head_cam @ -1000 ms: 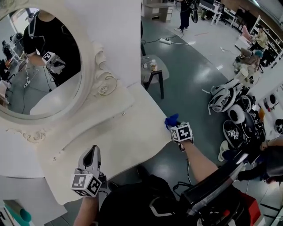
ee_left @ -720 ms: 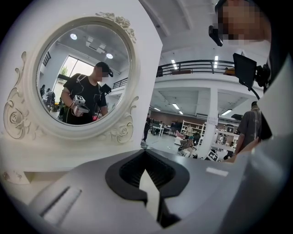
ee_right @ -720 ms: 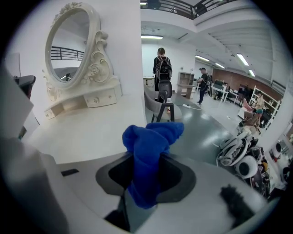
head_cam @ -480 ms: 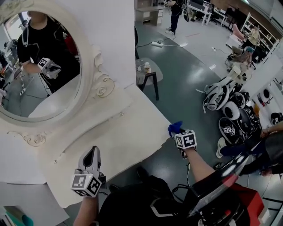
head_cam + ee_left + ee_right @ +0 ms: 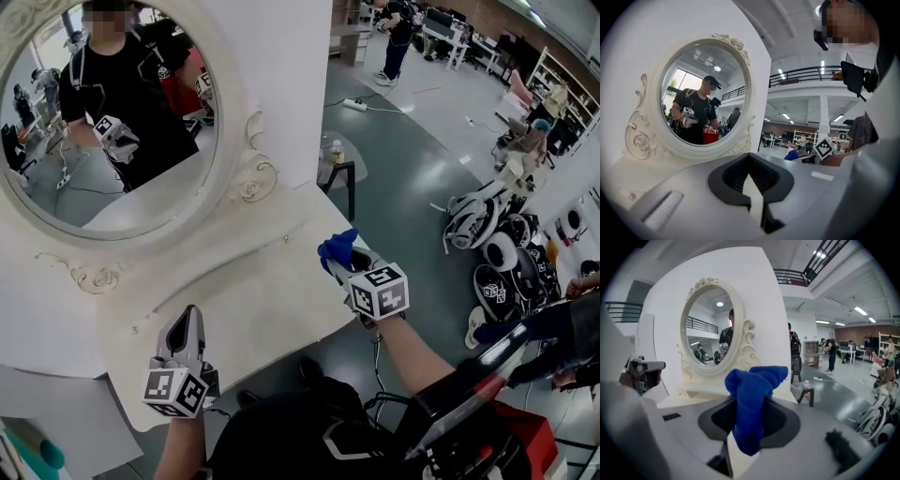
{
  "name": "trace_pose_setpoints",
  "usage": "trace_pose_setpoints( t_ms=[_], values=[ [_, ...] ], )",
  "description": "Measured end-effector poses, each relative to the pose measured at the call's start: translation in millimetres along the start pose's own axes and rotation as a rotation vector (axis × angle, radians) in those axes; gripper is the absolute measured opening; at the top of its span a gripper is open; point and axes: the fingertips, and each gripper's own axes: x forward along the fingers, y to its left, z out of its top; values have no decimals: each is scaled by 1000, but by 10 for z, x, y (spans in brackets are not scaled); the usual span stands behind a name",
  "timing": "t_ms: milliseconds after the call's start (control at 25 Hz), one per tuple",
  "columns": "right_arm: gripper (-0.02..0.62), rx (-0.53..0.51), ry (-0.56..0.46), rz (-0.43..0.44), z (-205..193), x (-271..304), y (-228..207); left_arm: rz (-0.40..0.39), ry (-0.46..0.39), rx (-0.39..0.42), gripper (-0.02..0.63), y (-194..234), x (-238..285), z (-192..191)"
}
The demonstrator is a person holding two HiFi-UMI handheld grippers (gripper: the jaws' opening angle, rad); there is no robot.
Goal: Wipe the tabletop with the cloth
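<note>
Cream tabletop — right gripper pinches blue cloth (left gripper closed).

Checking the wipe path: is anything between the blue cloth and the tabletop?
Nothing visible. The blue cloth, held by the right gripper, is at the right edge of the bare cream tabletop; the left gripper sits well aside.

Bare cream tabletop lies open between the left gripper at its front edge and the right gripper, clamped on a blue cloth, at its right edge. A round mirror in a carved frame walls off the back. A small stool stands on the floor beyond the right end.
</note>
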Motion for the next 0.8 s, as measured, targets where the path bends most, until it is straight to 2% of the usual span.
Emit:
trace_pose_setpoints(
  t_ms=[400, 680, 800],
  values=[
    [135, -91, -140, 143, 869, 132, 1170, 84, -76, 19, 8, 417, -470, 398],
    [126, -144, -198, 194, 1143, 200, 1698, 133, -104, 30, 6, 630, -669, 576],
    [124, -135, -211, 209, 1195, 199, 1814, 136, -118, 34, 6, 695, -736, 617]
  ],
)
